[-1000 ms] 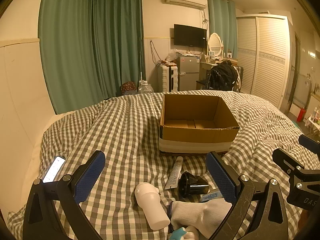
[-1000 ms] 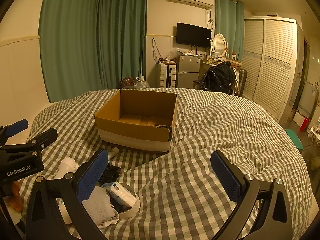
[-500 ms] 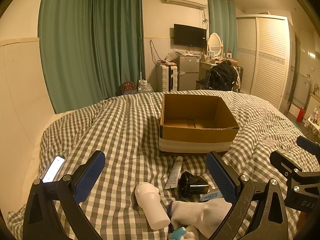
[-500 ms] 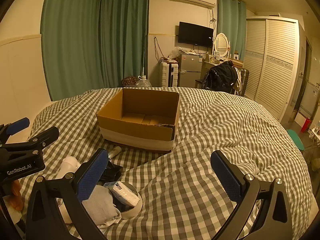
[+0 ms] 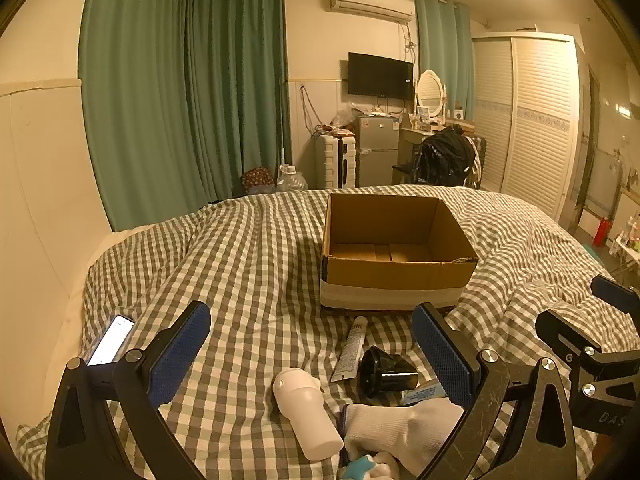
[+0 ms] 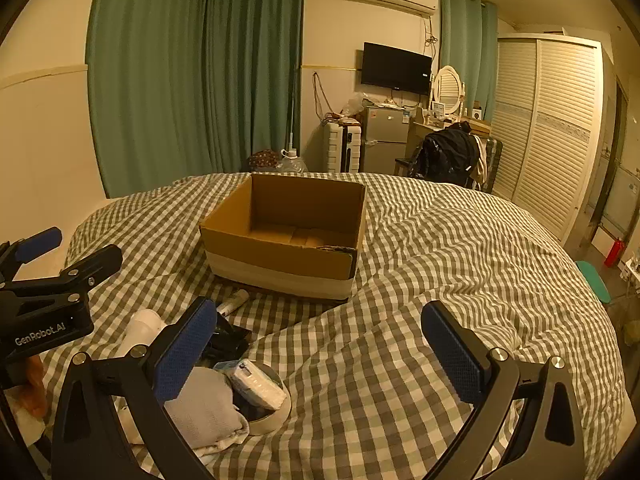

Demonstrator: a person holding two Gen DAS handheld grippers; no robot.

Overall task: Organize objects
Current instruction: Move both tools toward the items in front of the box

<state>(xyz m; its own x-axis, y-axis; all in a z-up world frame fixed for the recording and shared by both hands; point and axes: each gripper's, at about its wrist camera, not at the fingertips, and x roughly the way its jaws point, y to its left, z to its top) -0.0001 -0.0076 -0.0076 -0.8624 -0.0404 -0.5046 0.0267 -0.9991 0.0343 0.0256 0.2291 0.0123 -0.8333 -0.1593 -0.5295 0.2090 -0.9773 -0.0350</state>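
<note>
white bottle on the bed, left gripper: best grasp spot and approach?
Grip the white bottle across the middle of its smooth cylindrical body, coming from above with the left gripper, which is open. It lies on its side on the checked duvet, cap end pointing away toward the cardboard box, so set the jaws crosswise to its long axis. The white sock lies close on its right; stay clear.

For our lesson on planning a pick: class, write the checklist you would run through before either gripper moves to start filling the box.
1. Left gripper open, holding nothing: ok.
2. Right gripper open, holding nothing: ok.
3. Cardboard box open-topped, upright: ok.
4. Box floor free for items: ok as far as visible; near wall hides part.
5. White bottle lying unobstructed on the duvet: ok.
6. White sock free of neighbours: not ok, it overlaps other items.
</note>
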